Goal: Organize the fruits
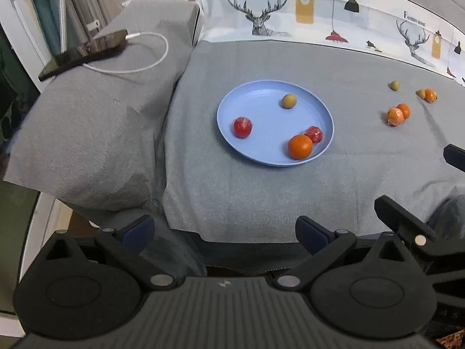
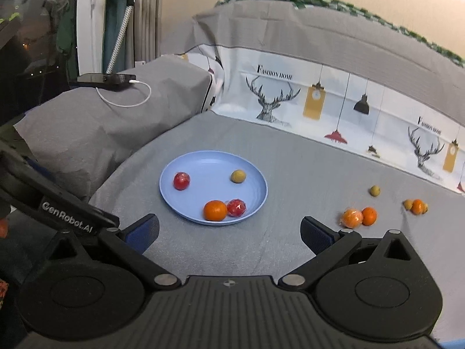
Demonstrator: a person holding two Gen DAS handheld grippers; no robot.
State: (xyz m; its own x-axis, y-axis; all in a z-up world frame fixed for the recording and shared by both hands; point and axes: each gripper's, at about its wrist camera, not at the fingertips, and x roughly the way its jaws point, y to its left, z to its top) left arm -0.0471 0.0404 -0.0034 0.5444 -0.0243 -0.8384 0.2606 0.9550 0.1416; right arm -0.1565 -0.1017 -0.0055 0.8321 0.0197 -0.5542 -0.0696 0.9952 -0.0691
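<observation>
A light blue plate (image 1: 261,157) (image 2: 174,200) lies on the grey bedspread. On it are an orange (image 1: 300,146) (image 2: 215,210), two red wrapped fruits (image 1: 242,127) (image 1: 313,134) (image 2: 181,180) (image 2: 236,207) and a small green-yellow fruit (image 1: 289,101) (image 2: 238,176). To the right, on the cloth, lie an orange pair (image 1: 398,114) (image 2: 359,217), another small group (image 1: 426,94) (image 2: 415,206) and a lone green-yellow fruit (image 1: 394,85) (image 2: 375,190). My left gripper (image 1: 225,232) and right gripper (image 2: 229,234) stand open and empty, well short of the plate.
A grey pillow (image 1: 96,122) (image 2: 96,128) lies left of the plate with a dark phone (image 1: 84,53) (image 2: 106,79) and white cable on it. A deer-print sheet (image 1: 261,14) (image 2: 319,101) runs along the back. The other gripper's black body shows at left in the right wrist view (image 2: 66,215).
</observation>
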